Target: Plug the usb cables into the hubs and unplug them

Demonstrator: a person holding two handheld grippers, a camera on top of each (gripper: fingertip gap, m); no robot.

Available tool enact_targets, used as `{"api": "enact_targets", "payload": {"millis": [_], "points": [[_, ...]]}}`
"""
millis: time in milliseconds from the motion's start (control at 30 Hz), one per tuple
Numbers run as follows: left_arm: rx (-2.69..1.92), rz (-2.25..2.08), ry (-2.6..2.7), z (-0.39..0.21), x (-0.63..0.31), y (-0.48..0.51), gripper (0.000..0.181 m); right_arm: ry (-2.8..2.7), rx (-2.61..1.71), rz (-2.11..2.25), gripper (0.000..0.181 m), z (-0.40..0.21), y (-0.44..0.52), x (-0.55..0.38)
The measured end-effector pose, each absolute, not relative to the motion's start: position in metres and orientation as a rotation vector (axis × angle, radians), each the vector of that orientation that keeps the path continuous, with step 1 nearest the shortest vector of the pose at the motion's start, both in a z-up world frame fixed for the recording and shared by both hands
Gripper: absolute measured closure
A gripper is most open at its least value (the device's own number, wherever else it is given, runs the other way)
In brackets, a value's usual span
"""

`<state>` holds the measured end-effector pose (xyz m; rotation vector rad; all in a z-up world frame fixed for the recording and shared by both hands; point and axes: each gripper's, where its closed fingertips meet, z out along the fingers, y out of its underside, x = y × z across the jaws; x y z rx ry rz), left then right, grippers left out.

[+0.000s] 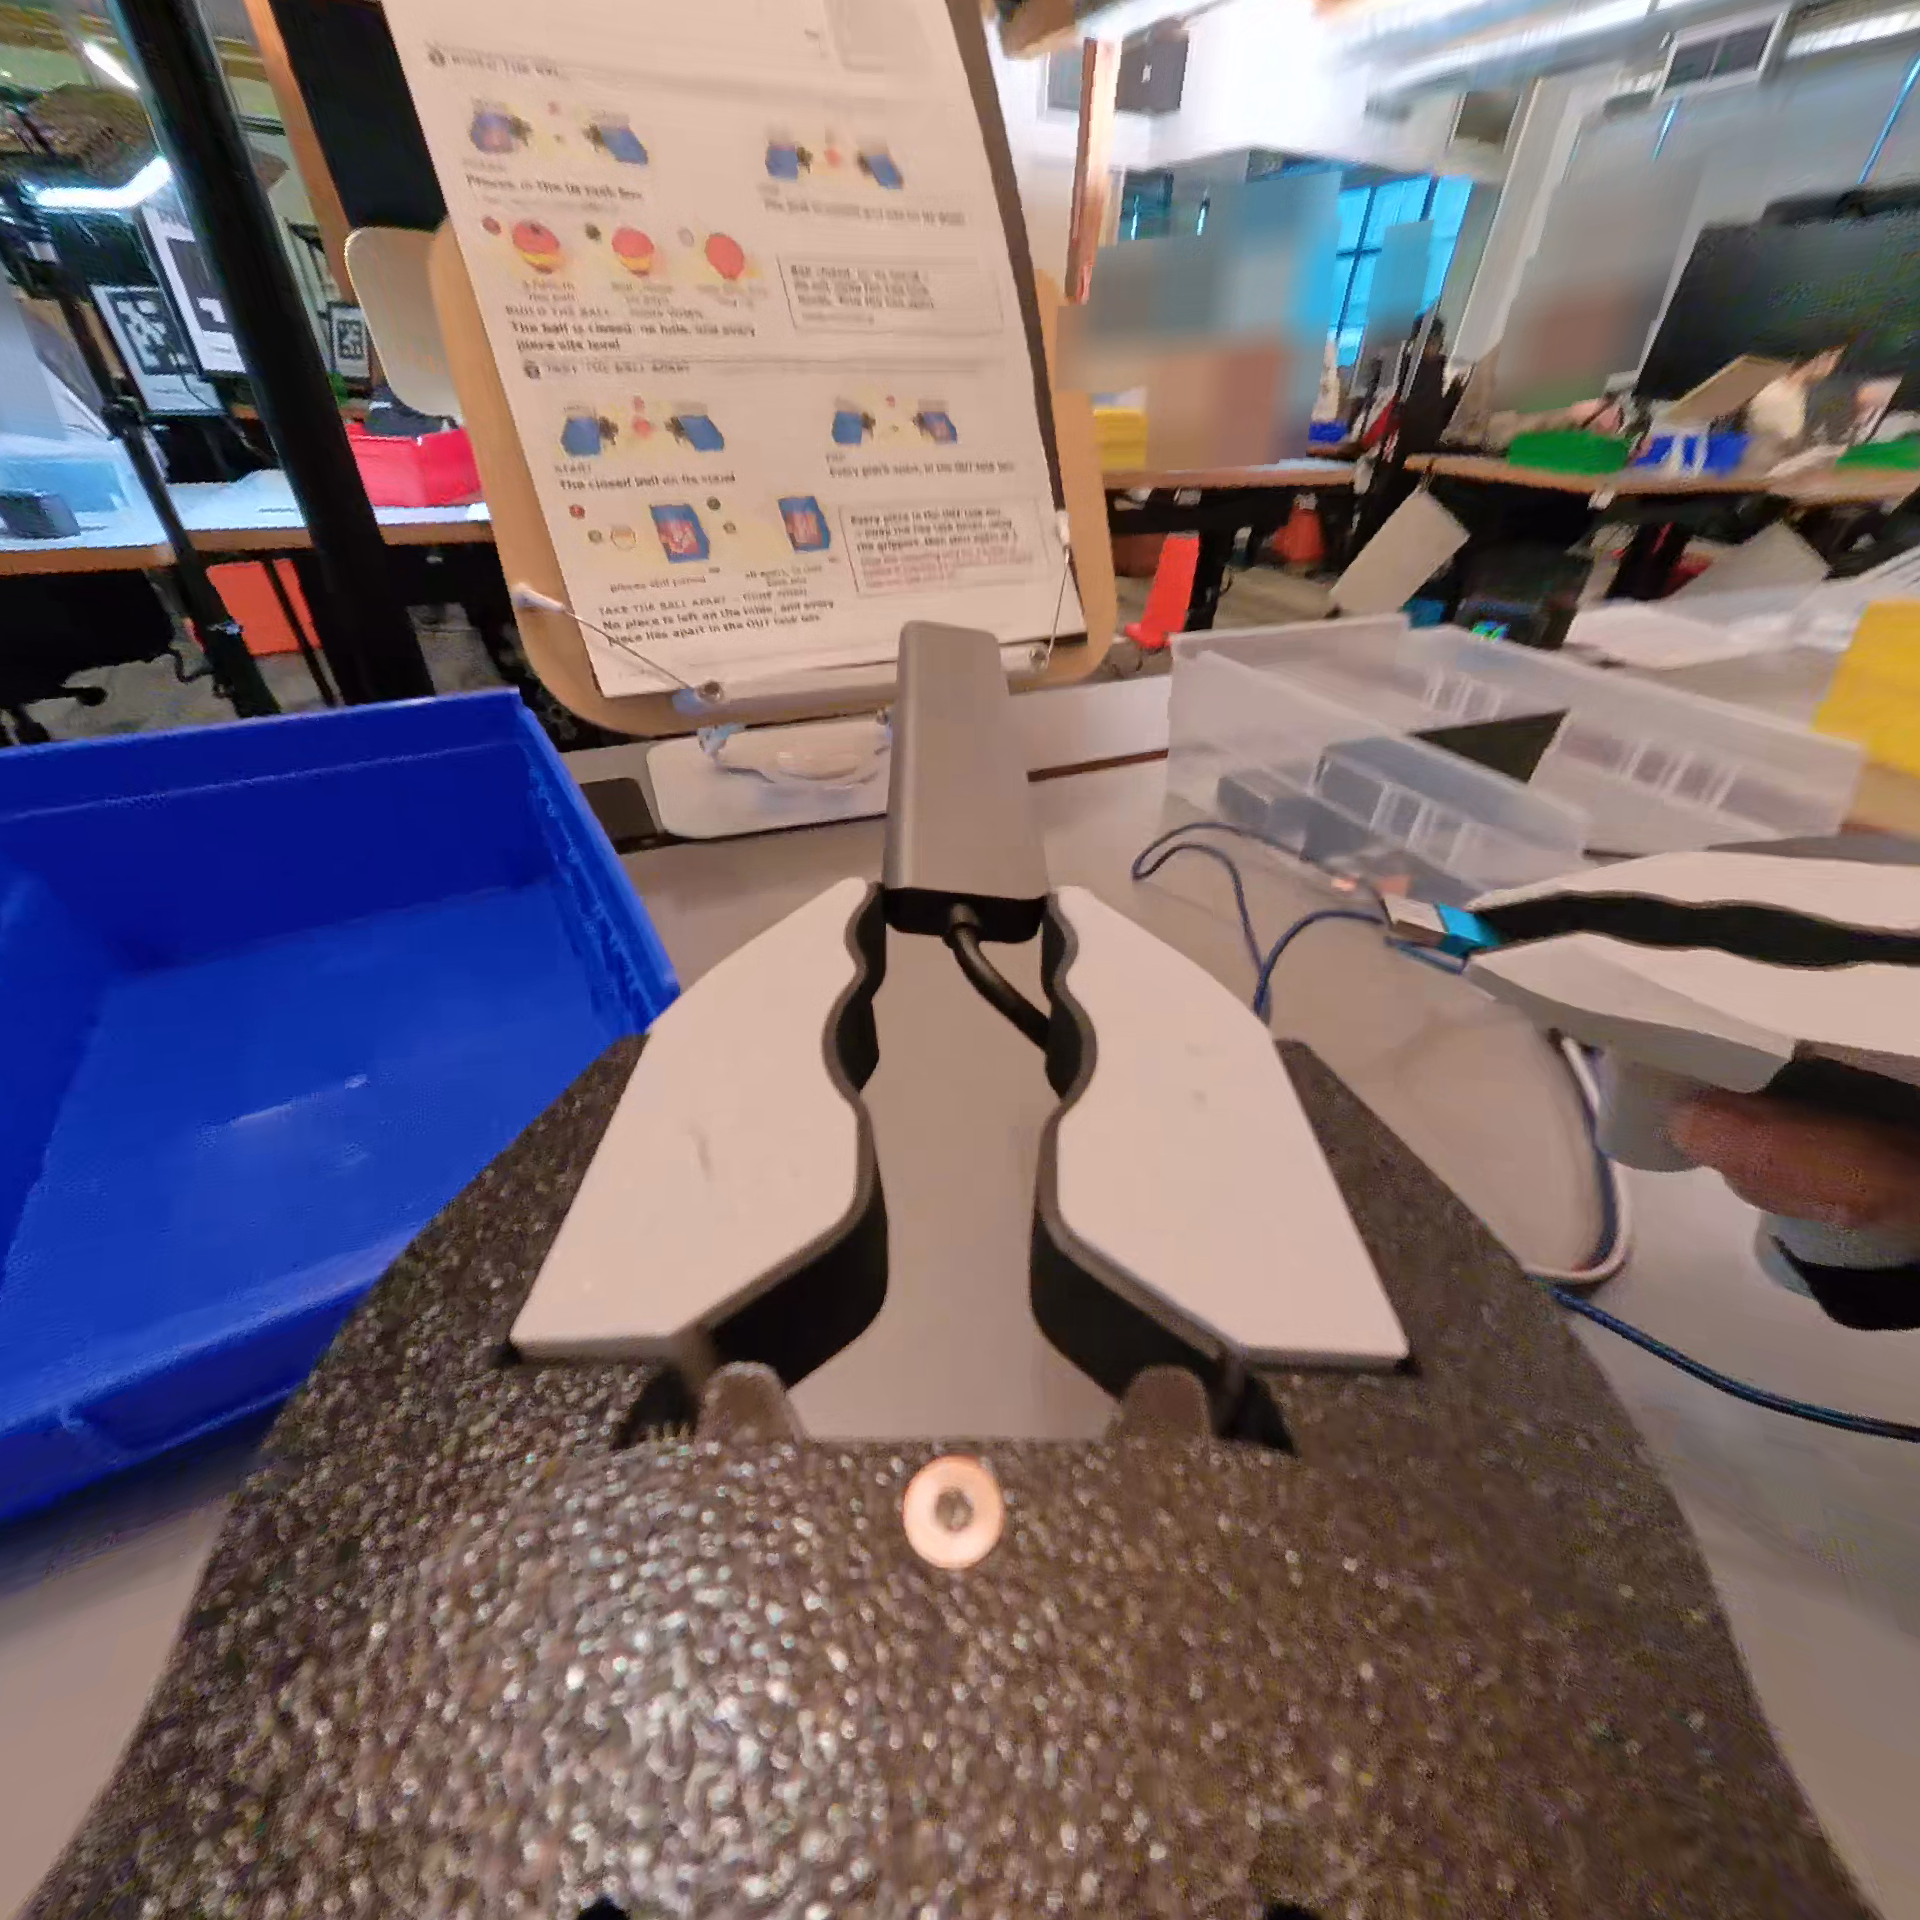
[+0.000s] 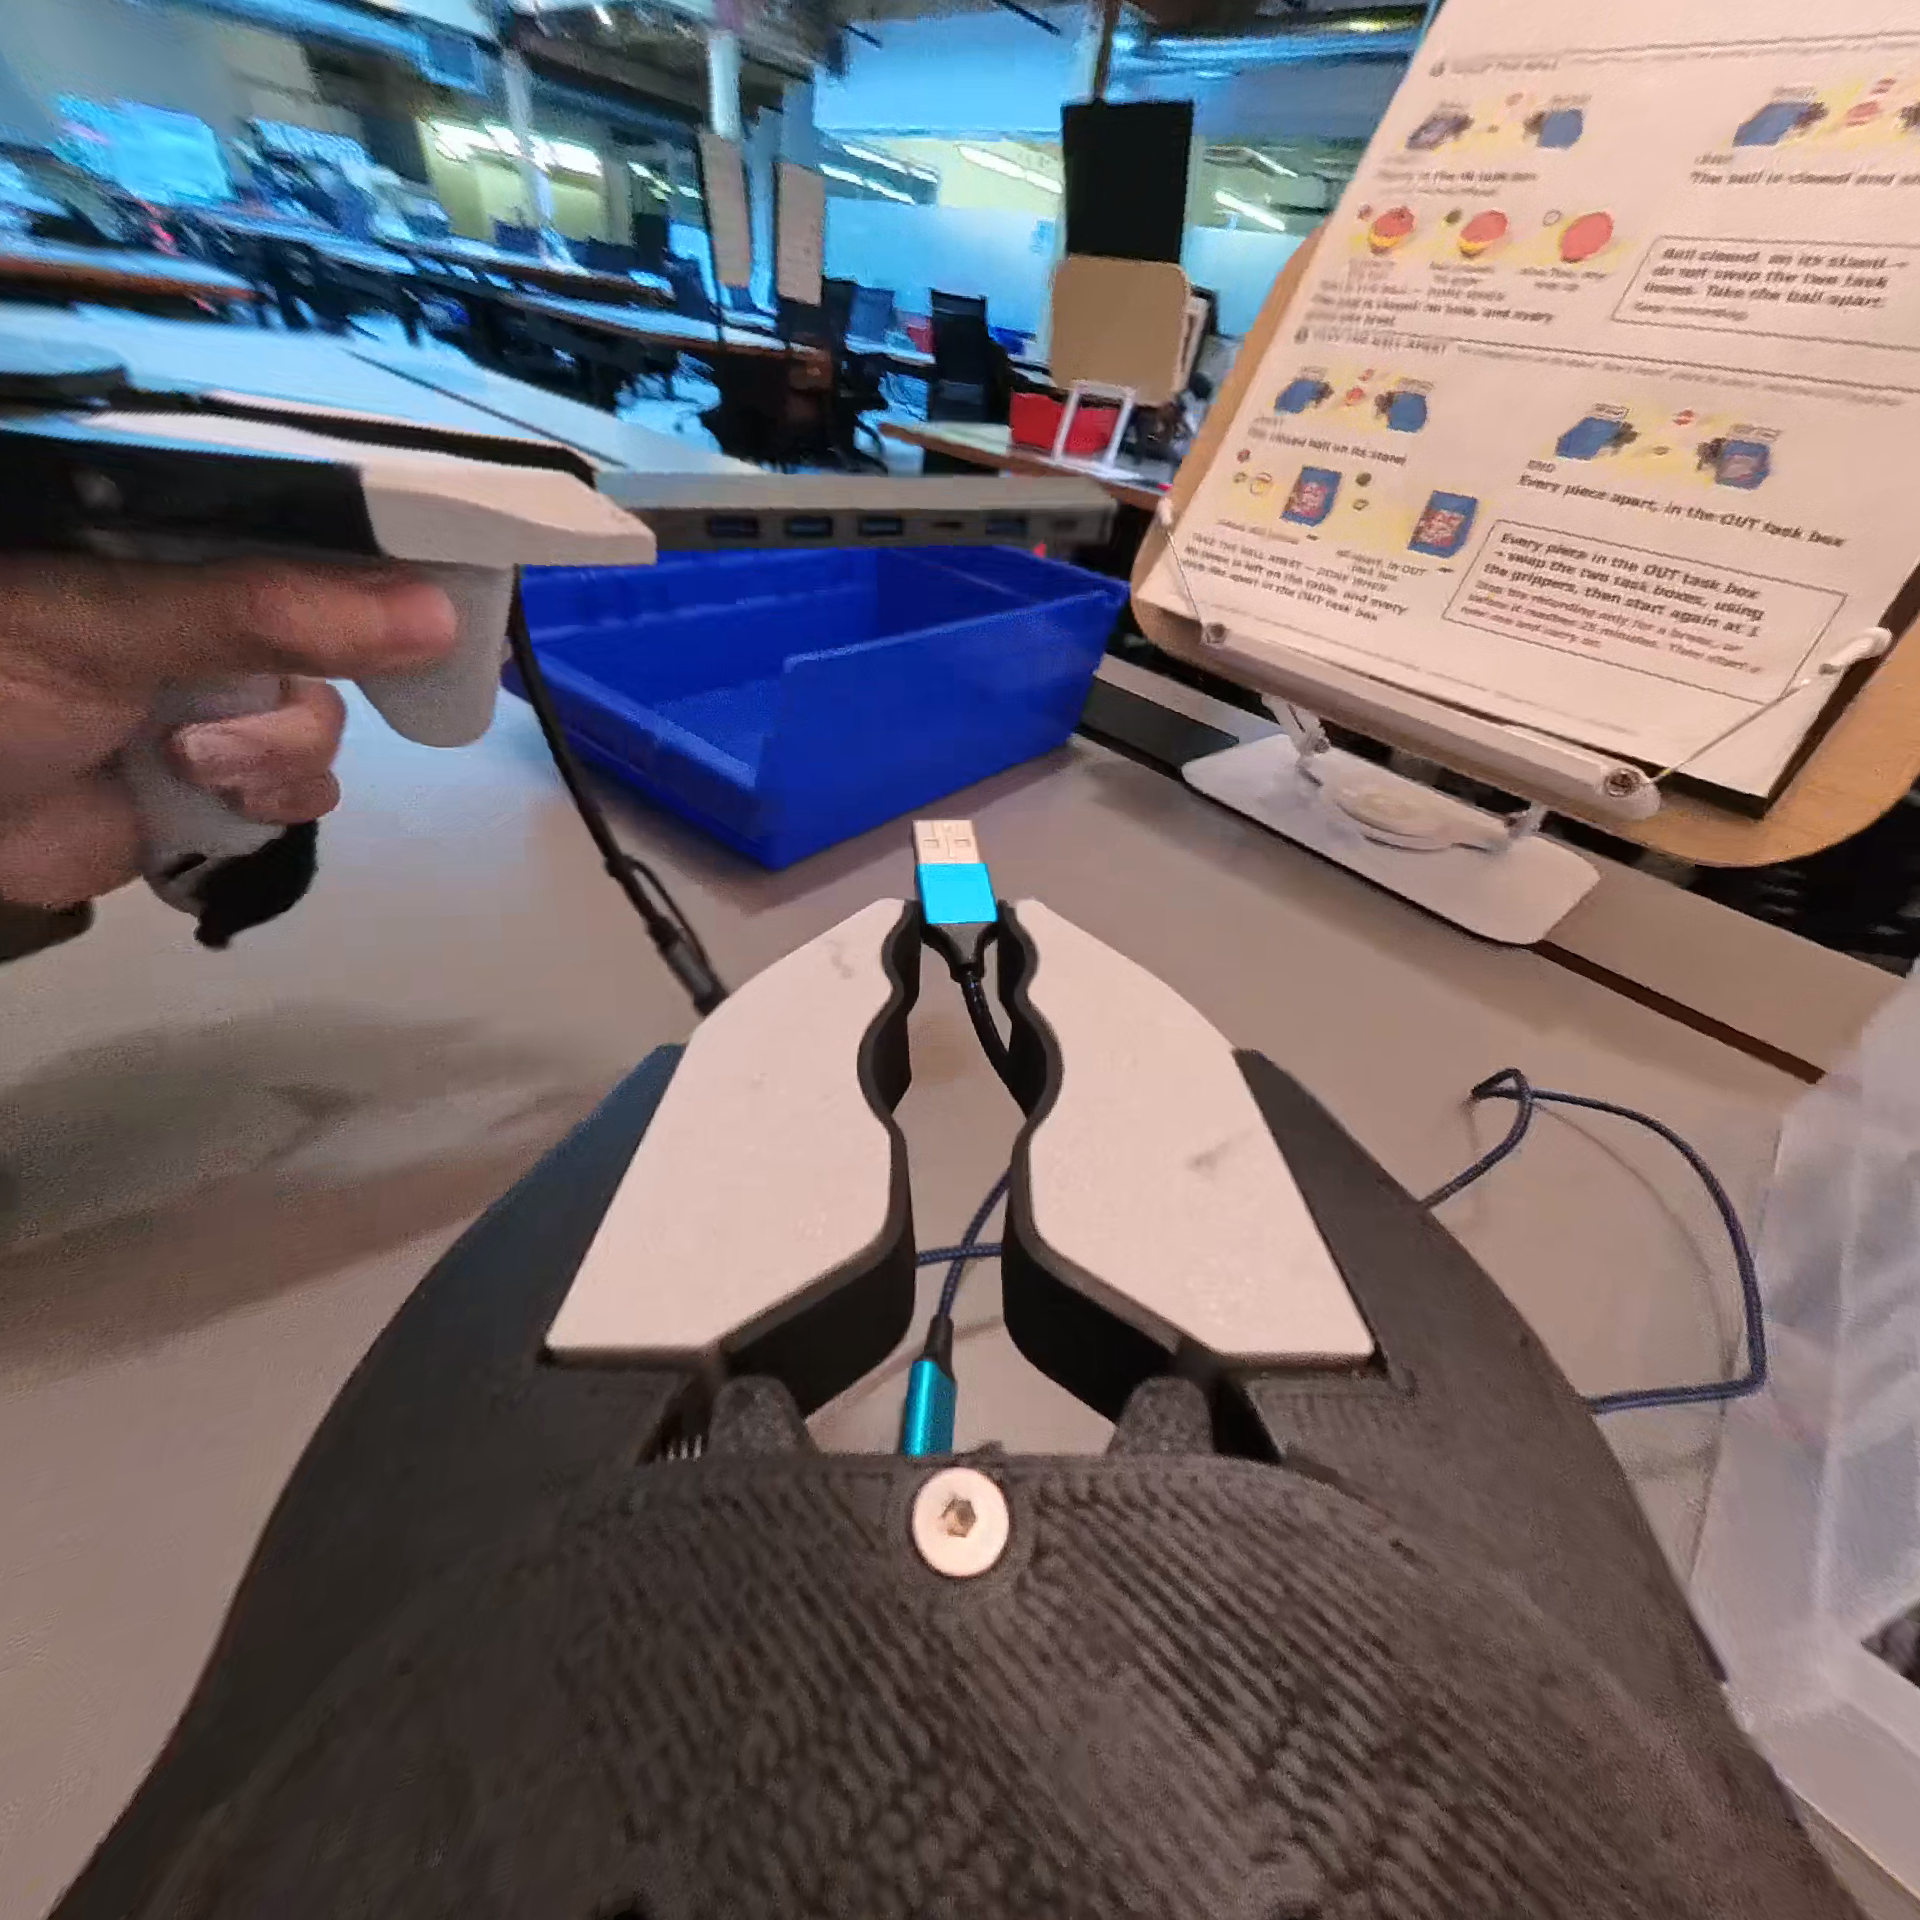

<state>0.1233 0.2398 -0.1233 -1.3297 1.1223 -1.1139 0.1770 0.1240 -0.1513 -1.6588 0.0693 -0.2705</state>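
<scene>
My left gripper (image 1: 961, 904) is shut on the near end of a grey USB hub (image 1: 956, 769) and holds it above the table, pointing away. The hub's black cord (image 1: 997, 987) runs back between the fingers. In the right wrist view the hub (image 2: 862, 514) sticks out of the left gripper (image 2: 582, 499), its row of ports facing me. My right gripper (image 2: 956, 920) is shut on the blue-cased USB plug (image 2: 954, 878), metal tip forward, short of the hub. The plug (image 1: 1439, 928) also shows in the left wrist view. Its blue braided cable (image 2: 1662, 1226) trails on the table.
A blue bin (image 1: 260, 1039) sits left of the hub; it also shows in the right wrist view (image 2: 831, 675). A stand with a printed sheet (image 1: 748, 364) is at the back. A clear plastic box (image 1: 1455, 748) holding dark items is at right. A hand (image 2: 156, 717) grips the left gripper. Tip to tip, the grippers are about 15 centimeters apart.
</scene>
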Motion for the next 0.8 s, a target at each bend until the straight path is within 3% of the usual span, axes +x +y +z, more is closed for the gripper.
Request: {"api": "enact_targets", "payload": {"millis": [800], "points": [[-1.308, -1.275, 1.305, -0.117, 0.127, 0.205, 0.154, -0.035, -1.925, -0.16, 0.168, -0.193, 0.1, 0.179]]}}
